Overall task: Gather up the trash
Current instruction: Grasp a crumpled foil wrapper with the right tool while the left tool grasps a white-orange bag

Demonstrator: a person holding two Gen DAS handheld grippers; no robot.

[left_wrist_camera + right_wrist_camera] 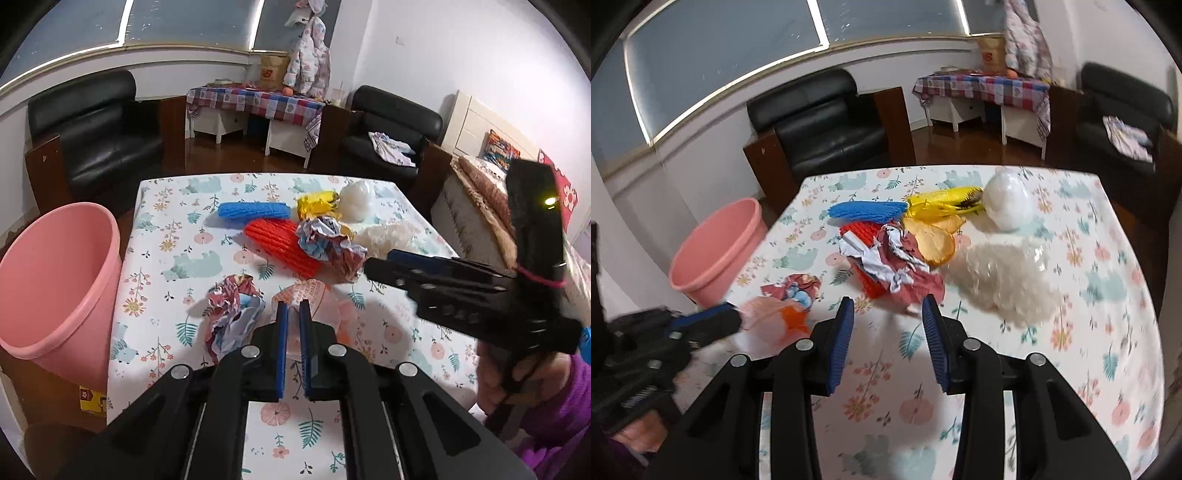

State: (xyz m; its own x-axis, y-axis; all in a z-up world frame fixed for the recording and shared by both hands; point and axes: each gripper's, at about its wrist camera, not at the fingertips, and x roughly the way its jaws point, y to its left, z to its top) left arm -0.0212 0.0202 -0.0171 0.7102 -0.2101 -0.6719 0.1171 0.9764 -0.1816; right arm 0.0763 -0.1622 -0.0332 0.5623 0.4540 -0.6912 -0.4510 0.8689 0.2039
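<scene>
Left gripper I have clamped on the thin pink wrapper near the table's front-left edge. Pink bin stands off that left edge, nearer this hand; right gripper gapes empty.

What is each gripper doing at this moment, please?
Left gripper: shut on the clear wrapper.
Right gripper: open, holding nothing.

The bucket stands left of the table. Foam sleeves, paper wads and bags lie clustered on the table.
</scene>
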